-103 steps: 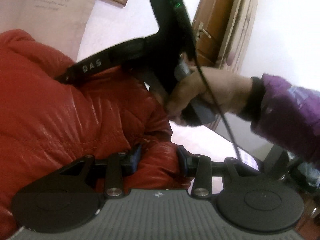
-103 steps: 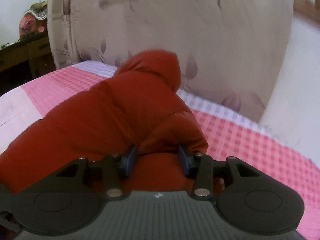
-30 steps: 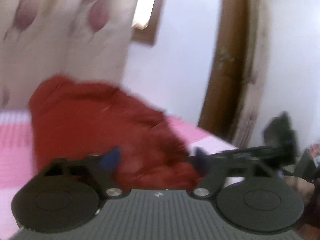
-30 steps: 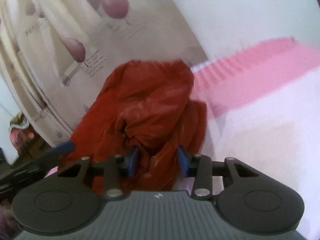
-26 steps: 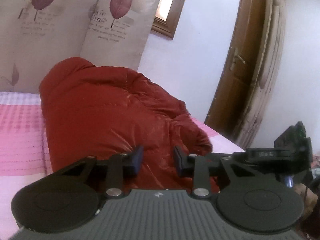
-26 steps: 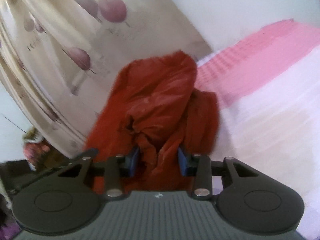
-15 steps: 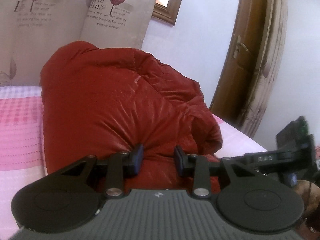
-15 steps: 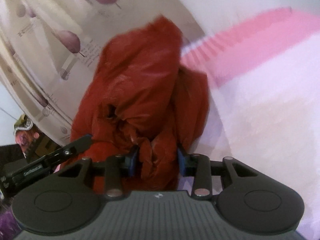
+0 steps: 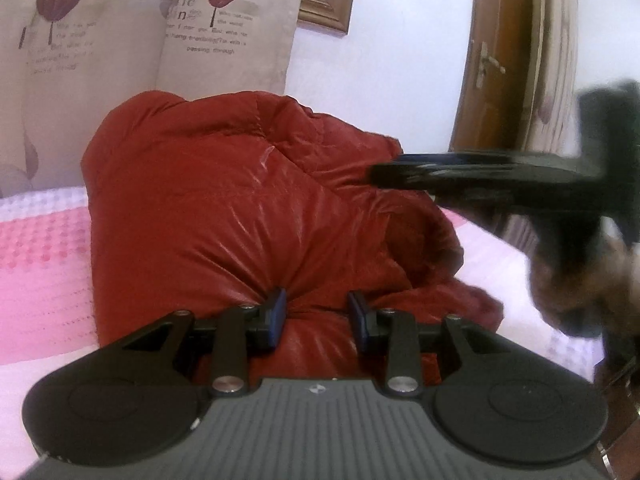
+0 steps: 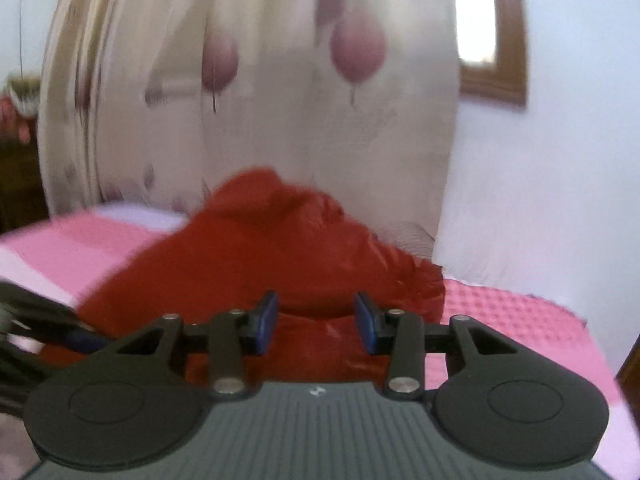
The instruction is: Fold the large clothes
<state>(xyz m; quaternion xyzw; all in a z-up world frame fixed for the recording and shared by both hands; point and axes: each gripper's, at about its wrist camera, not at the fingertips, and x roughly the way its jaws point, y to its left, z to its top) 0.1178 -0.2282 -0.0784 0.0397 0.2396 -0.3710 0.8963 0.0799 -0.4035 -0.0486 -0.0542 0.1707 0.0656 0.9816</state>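
Observation:
A shiny red padded jacket (image 9: pixel 224 216) lies bunched on a pink bed (image 9: pixel 36 248). My left gripper (image 9: pixel 318 314) is shut on a puckered fold at the jacket's near edge. The right gripper's body crosses the right of the left wrist view, held by a hand (image 9: pixel 576 292), above the jacket's right side. In the blurred right wrist view, the jacket (image 10: pixel 256 256) sits right ahead and my right gripper (image 10: pixel 316 322) has its jaws set apart with red fabric showing between them; no pinch is visible.
A cream curtain with purple leaf prints (image 9: pixel 120 40) hangs behind the bed. A wooden door (image 9: pixel 504 56) stands at the right and a wood-framed window (image 10: pixel 492 40) beside the curtain. White wall (image 9: pixel 392 60) lies behind the jacket.
The right gripper swung from its tilted pose to level and its jaws widened, letting go of the jacket. In the left view it rose over the jacket's right side. The left gripper kept its hold.

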